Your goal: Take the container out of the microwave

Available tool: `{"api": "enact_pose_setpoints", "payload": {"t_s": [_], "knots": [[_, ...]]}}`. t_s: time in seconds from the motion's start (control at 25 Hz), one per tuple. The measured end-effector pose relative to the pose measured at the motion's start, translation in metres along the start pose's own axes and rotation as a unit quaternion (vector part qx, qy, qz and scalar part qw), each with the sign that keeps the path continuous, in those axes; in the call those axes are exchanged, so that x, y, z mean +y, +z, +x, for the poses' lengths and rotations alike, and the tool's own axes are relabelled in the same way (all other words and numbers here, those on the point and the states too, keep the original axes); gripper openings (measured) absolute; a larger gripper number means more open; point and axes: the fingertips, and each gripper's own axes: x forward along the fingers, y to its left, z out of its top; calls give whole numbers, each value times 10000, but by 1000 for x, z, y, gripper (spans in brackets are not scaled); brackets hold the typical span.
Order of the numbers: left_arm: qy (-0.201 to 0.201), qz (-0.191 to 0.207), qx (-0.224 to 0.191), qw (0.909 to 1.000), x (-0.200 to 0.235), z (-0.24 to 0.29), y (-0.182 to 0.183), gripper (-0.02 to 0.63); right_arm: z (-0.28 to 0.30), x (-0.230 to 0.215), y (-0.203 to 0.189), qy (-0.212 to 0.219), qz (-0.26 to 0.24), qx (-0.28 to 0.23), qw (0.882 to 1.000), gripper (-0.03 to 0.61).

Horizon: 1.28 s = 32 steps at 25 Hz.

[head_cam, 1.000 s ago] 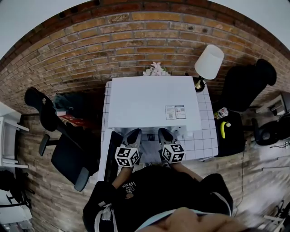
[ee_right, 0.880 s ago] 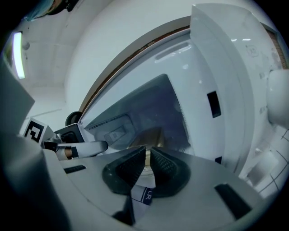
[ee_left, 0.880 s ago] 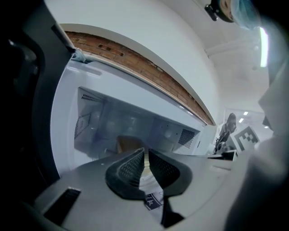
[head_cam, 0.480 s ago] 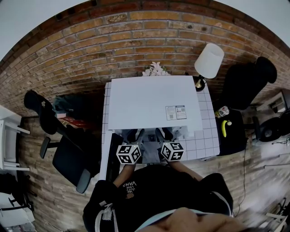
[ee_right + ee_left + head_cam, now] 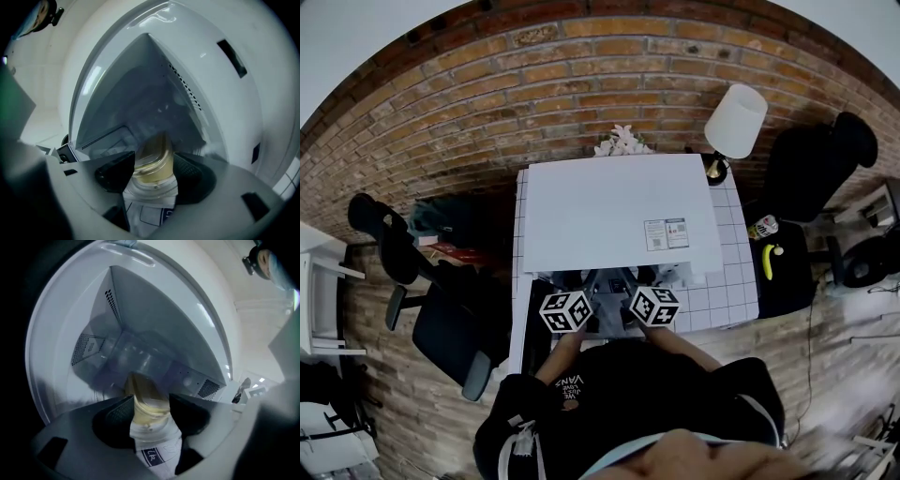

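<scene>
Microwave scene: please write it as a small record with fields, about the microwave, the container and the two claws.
microwave: white, on the tiled table, door swung open
container: seemingly the faint clear shape deep in the cavity, not gripped
left claw: at the cavity mouth; jaws have just been opening, now wide apart, pressing nothing
right claw: the same
between each claw's jaws: a yellowish see-through piece; what it is I cannot tell
task: not yet done

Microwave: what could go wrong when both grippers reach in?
The left gripper and right gripper have just been opening their jaws, a yellowish blur between each pair, nothing gripped. Either could knock the microwave's cavity walls. The faint see-through container inside might slip when squeezed.
</scene>
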Motion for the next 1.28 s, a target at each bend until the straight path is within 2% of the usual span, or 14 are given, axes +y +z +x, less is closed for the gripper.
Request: {"api": "enact_pose_setpoints", "payload": {"t_s": [0.2, 0.36, 0.96, 1.28], "knots": [[-51, -154, 3, 9999, 6, 10, 3, 242, 7, -2, 7, -31, 367, -337, 9988, 244], [-98, -195, -1, 9998, 9, 18, 5, 242, 14, -8, 8, -183, 517, -415, 9976, 244], [-189, -309, 336, 9988, 20, 28, -4, 242, 35, -13, 0, -398, 700, -230, 9965, 244], [-300, -356, 511, 9976, 17, 35, -12, 242, 42, -5, -5, -314, 709, -48, 9970, 242]]}}
